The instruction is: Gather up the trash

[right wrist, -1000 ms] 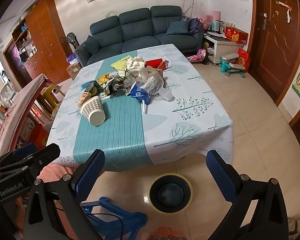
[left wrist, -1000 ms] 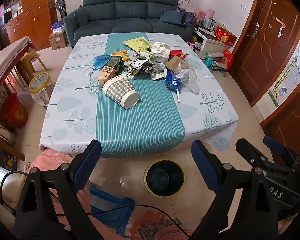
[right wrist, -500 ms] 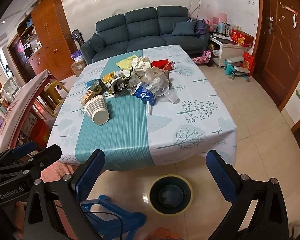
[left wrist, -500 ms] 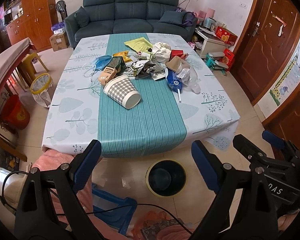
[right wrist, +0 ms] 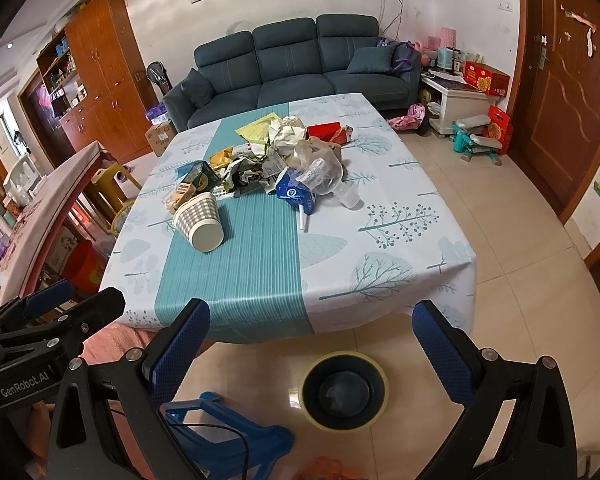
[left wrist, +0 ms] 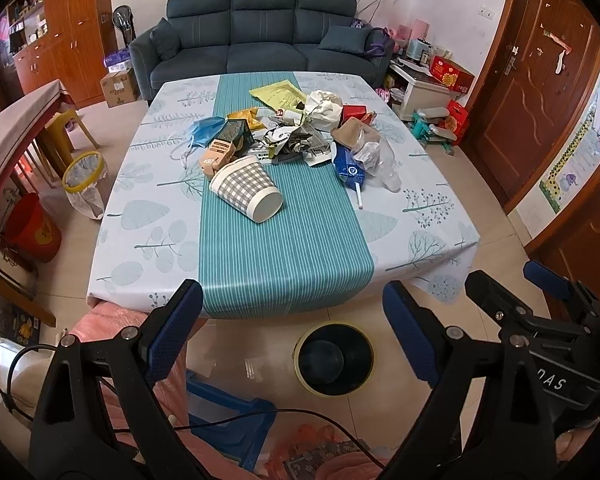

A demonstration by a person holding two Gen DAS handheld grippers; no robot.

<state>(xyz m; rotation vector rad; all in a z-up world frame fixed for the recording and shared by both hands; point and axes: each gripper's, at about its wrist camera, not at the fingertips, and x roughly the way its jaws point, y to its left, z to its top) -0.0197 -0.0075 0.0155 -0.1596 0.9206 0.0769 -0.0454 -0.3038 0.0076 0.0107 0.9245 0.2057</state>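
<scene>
Both tools hang over the floor in front of the table (left wrist: 148, 216), with nothing between their fingers. The left gripper (left wrist: 292, 332) fills the bottom of the left wrist view, its blue-padded fingers (left wrist: 176, 332) spread wide apart; the right gripper (right wrist: 310, 346) sits along the bottom of the right wrist view, likewise spread wide and empty. Each tool also shows at the edge of the other's view, the right one at the lower right of the left wrist frame and the left one at the lower left of the right wrist frame. The trash lies in a loose pile (left wrist: 300, 136) on the far half of the table, in the upper centre of both frames, straddling the teal striped runner (left wrist: 284, 248). Nearest the cameras is a checked paper cup (left wrist: 246, 192) tipped on its side on the runner, its base toward the lens. Behind it are a tan carton (left wrist: 218, 156) and a blue face mask (left wrist: 204, 130), to the left of the heap. To the right lie a blue pouch (left wrist: 348, 166) and a crumpled clear plastic bottle (left wrist: 376, 160), with a yellow sheet (left wrist: 278, 96) and a red box (left wrist: 354, 112) at the back. A black waste bin (left wrist: 332, 358) with a yellow rim stands on the tiled floor just below the table's near edge, in the lower centre of both views, between the fingers of each tool. A blue plastic stool (right wrist: 220, 436) is beside it to the left.
</scene>
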